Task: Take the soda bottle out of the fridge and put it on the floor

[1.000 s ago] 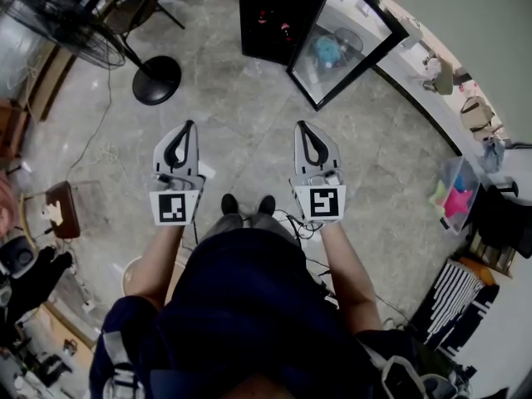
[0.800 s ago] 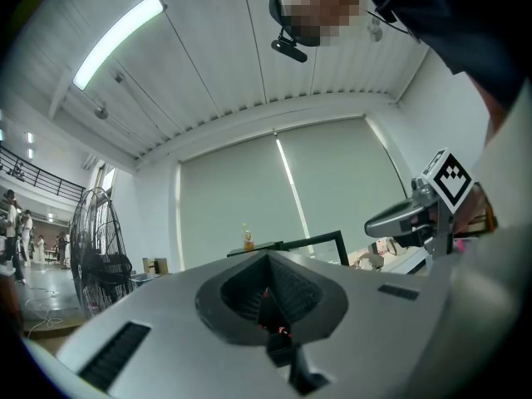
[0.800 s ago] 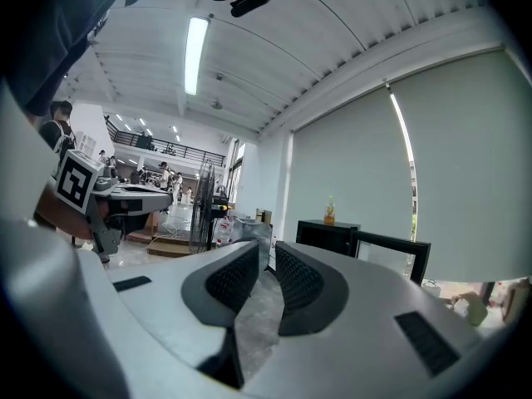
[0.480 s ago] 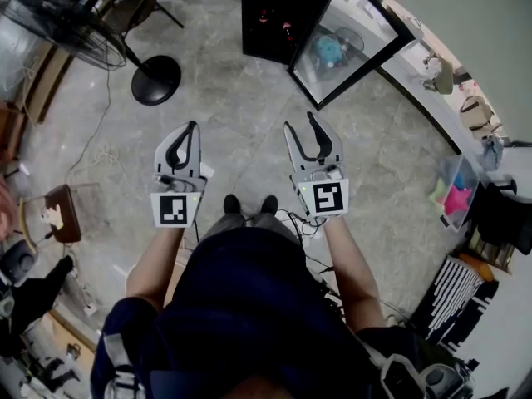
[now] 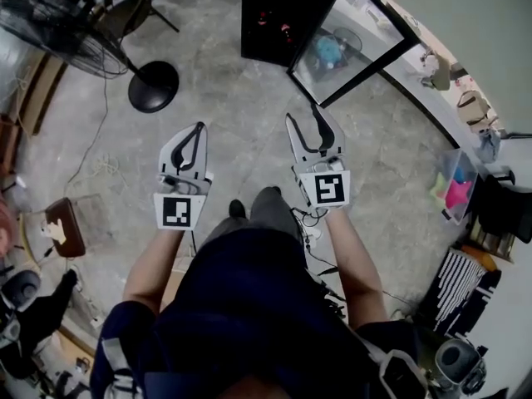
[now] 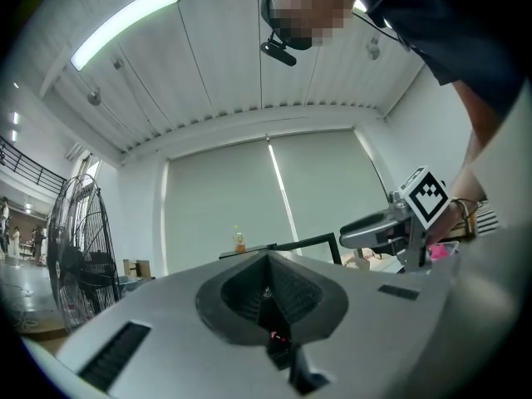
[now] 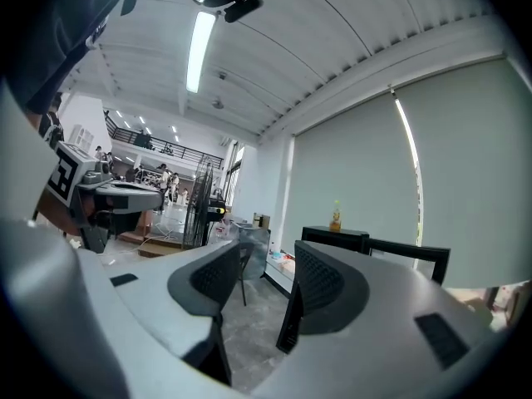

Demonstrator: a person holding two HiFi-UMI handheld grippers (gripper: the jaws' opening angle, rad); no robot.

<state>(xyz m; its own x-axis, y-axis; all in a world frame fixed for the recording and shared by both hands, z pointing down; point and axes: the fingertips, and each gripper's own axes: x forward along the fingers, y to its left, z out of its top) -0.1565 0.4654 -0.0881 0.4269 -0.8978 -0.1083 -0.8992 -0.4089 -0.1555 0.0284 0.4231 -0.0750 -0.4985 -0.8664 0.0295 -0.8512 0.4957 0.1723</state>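
Left gripper [image 5: 198, 130] closed, empty. Right gripper [image 5: 304, 116] opening, nothing between jaws. Both mid-frame above floor [image 5: 241, 94]. Fridge [image 5: 264, 23] top centre, door open; soda bottle indistinguishable among shelf items.

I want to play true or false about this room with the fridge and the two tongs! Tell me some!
1. The fridge has its glass door open. True.
2. The right tongs hold a bottle. False: they are opening, with nothing between them.
3. The left tongs are shut and empty. True.
4. The fan stands to the right of the fridge. False: in the head view it stands to the fridge's left.
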